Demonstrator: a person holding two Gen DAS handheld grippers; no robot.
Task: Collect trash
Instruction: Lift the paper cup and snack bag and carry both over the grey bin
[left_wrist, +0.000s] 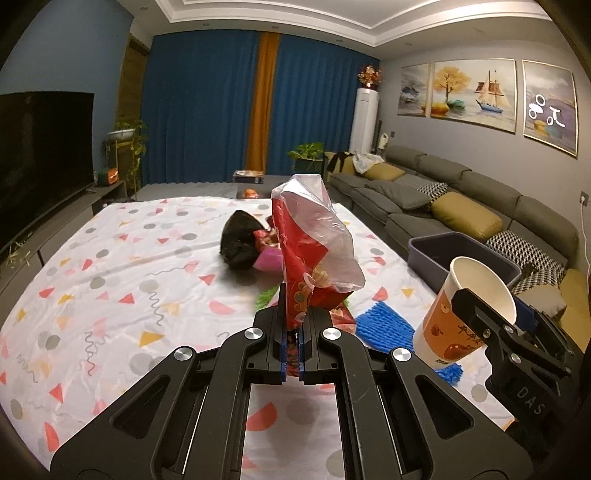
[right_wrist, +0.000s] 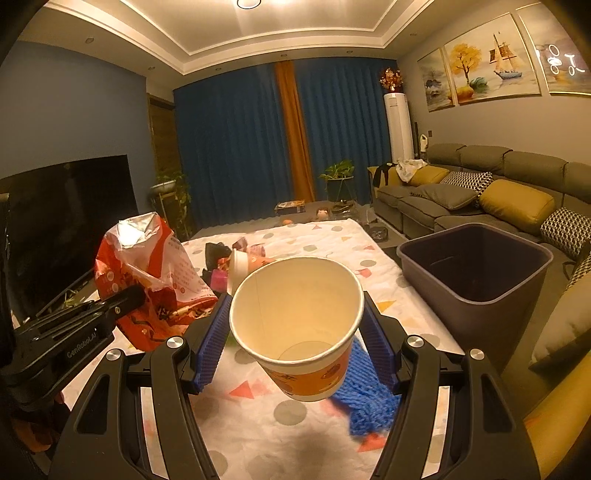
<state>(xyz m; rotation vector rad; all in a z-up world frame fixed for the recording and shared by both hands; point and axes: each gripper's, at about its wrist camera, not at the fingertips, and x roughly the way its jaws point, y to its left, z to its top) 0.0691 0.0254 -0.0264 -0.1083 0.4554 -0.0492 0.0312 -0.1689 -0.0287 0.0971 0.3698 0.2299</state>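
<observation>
Right gripper (right_wrist: 295, 332) fingers grasp the paper cup (right_wrist: 297, 325); left gripper (left_wrist: 294, 332) fingers clench the red wrapper (left_wrist: 310, 254).
Cup mouth faces the camera, tilted; wrapper stands upright; grey bin (right_wrist: 476, 288) stands open past the table's (right_wrist: 325, 236) right edge.

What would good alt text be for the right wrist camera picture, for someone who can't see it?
The right gripper holds an empty orange-printed paper cup above a patterned white tablecloth. At left the left gripper clamps a crumpled red and clear plastic bag; a dark grey plastic bin stands at right, before a grey sofa.
</observation>
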